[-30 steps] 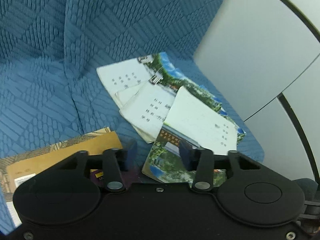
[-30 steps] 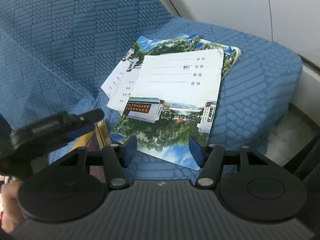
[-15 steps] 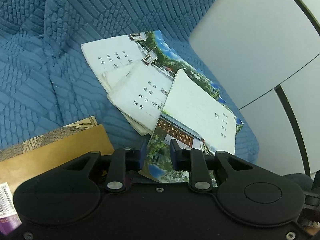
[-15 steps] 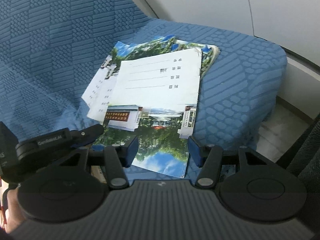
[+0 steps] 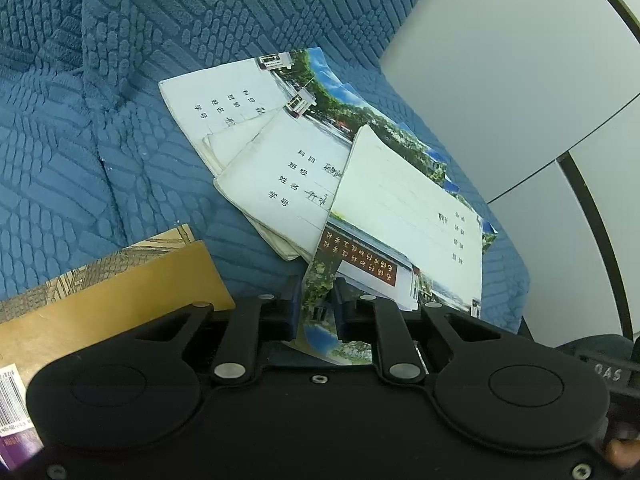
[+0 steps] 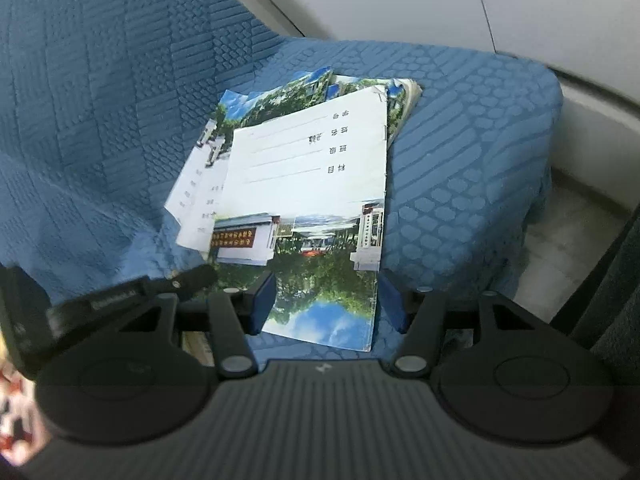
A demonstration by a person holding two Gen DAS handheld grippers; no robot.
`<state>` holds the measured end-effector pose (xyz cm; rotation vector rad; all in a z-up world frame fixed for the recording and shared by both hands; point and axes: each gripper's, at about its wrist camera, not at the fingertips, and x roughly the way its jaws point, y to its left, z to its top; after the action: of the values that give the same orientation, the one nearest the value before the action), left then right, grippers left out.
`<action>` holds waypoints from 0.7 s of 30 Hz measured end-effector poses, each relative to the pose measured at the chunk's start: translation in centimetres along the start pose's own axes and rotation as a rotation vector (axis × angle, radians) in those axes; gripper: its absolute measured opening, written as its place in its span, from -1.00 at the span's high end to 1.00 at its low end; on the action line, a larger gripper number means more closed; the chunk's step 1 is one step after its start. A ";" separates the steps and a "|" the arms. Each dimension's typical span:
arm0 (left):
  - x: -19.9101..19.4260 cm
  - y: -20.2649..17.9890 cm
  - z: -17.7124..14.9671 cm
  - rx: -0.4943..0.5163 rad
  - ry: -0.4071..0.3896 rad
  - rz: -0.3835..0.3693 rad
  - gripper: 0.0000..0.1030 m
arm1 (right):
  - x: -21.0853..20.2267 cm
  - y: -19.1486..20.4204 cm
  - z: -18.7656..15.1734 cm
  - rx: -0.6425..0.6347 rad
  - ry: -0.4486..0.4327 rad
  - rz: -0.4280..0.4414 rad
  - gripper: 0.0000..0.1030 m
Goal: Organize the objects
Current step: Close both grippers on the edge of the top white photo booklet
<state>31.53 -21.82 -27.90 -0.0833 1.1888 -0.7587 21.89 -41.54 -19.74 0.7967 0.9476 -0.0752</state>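
Left wrist view: the left gripper (image 5: 316,310) is clenched on the near corner of the top exercise book (image 5: 404,236), which lies on a fanned pile on the blue sofa cushion (image 5: 100,184). Three white-panelled covers are countable here, with more edges beneath that cannot be counted. A brown book (image 5: 120,292) lies near left, apart from the pile. Held by one thin corner, the cover may bend, tear or slip free, and lifting could drag the loose books under it.

Right wrist view: the right gripper (image 6: 326,306) hangs released, its jaws straddling the top book's near end without touching. The pile sits close to the cushion's right edge, so a sideways tug might spill books to the floor (image 6: 576,232).
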 end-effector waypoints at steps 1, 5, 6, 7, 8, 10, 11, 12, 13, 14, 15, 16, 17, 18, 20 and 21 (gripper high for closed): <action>0.0 0.1 0.0 -0.004 0.001 -0.003 0.70 | -0.1 -0.4 0.0 0.029 0.000 0.022 -0.17; -0.1 0.3 0.1 -0.025 -0.001 -0.012 0.71 | -1.0 -1.4 0.1 0.093 -0.016 0.121 -0.23; -0.1 0.3 0.1 -0.026 -0.001 -0.011 0.71 | -1.3 -1.6 0.1 0.105 -0.024 0.147 -0.23; -0.1 0.3 0.1 -0.027 -0.001 -0.010 0.71 | -1.6 -1.8 0.0 0.121 -0.035 0.177 -0.23; -0.1 0.3 0.1 -0.030 -0.001 -0.010 0.71 | -1.9 -1.9 0.0 0.134 -0.046 0.203 -0.23; -0.1 0.3 0.1 -0.035 -0.003 -0.013 0.71 | -2.6 -2.1 -0.2 0.156 -0.077 0.264 -0.23; -0.1 0.4 0.0 -0.036 -0.004 -0.014 0.71 | -2.8 -2.2 -0.2 0.163 -0.087 0.293 -0.23; -0.1 0.4 0.0 -0.037 -0.006 -0.015 0.71 | -2.9 -2.2 -0.3 0.171 -0.092 0.319 -0.23; -0.2 0.5 0.0 -0.040 -0.007 -0.015 0.72 | -3.0 -2.2 -0.3 0.176 -0.097 0.340 -0.23; -0.2 0.5 0.0 -0.044 -0.008 -0.016 0.72 | -3.1 -2.2 -0.3 0.185 -0.098 0.362 -0.23; -0.2 0.6 0.0 -0.048 -0.008 -0.019 0.72 | -3.0 -2.3 -0.3 0.201 -0.091 0.385 -0.22; -0.2 0.7 0.0 -0.052 -0.008 -0.022 0.72 | -2.8 -2.5 -0.2 0.215 -0.079 0.401 -0.22; -0.3 0.8 0.0 -0.055 -0.007 -0.026 0.72 | -2.6 -2.5 -0.1 0.222 -0.064 0.400 -0.21; -0.3 0.9 0.0 -0.060 -0.007 -0.029 0.72 | -2.4 -2.5 -0.1 0.224 -0.056 0.401 -0.19; -0.3 1.0 0.0 -0.067 -0.009 -0.032 0.72 | -1.9 -2.2 -0.2 0.217 -0.022 0.388 -0.09; -0.3 1.0 0.0 -0.070 -0.009 -0.033 0.73 | -1.8 -2.0 -0.3 0.215 -0.016 0.382 0.01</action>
<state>31.93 -20.85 -28.08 -0.1644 1.2081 -0.7456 19.85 -43.28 -19.67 1.1631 0.7662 0.1513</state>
